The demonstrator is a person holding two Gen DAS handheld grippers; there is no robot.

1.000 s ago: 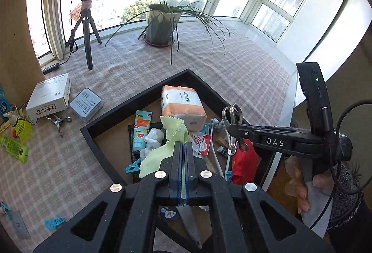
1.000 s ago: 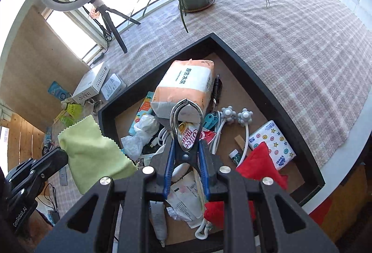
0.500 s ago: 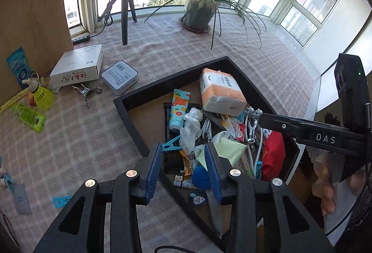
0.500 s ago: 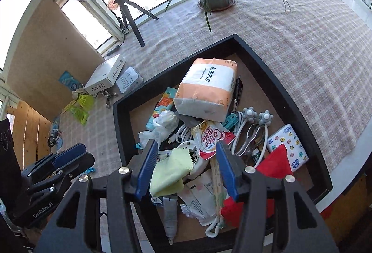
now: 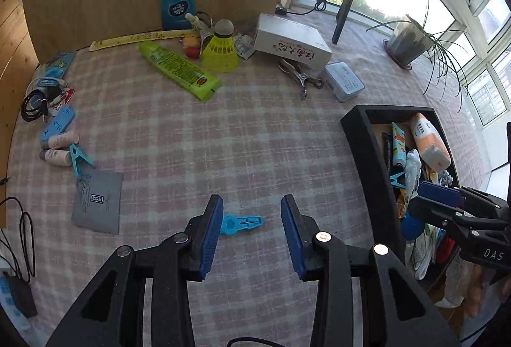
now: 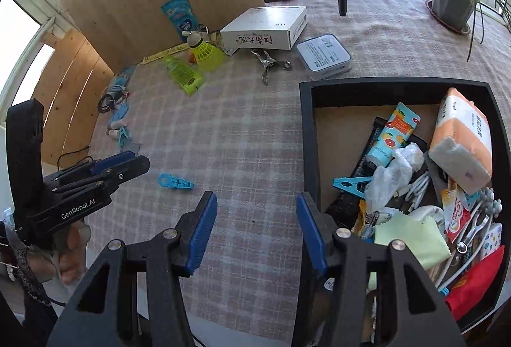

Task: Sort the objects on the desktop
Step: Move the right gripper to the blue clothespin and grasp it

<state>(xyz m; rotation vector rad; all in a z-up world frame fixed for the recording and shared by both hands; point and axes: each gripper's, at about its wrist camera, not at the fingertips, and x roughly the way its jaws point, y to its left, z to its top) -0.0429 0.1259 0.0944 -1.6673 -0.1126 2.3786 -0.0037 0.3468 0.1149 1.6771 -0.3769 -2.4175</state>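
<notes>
Left tool [image 5: 250, 221] wide open, empty, straddling small flat blue plastic clip [image 5: 241, 223] lying crosswise; right tool [image 6: 255, 219] open, farther.

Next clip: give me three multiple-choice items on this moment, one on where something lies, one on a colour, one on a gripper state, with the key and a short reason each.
1. Where does the small blue clip nearest the left hand-held gripper lie?
A. In the black tray
B. On the checked tablecloth
C. On the white box

2. What colour is the shuttlecock by the wooden board?
A. Yellow
B. Red
C. White

3. How does the right hand-held gripper stand?
A. Shut on a cloth
B. Shut on a metal clip
C. Open, holding nothing

Key: 1 B, the clip sits on bare tablecloth left of the black tray; 2 A, its skirt is bright yellow; 3 C, the blue pads stand wide apart with only tablecloth between them.
</notes>
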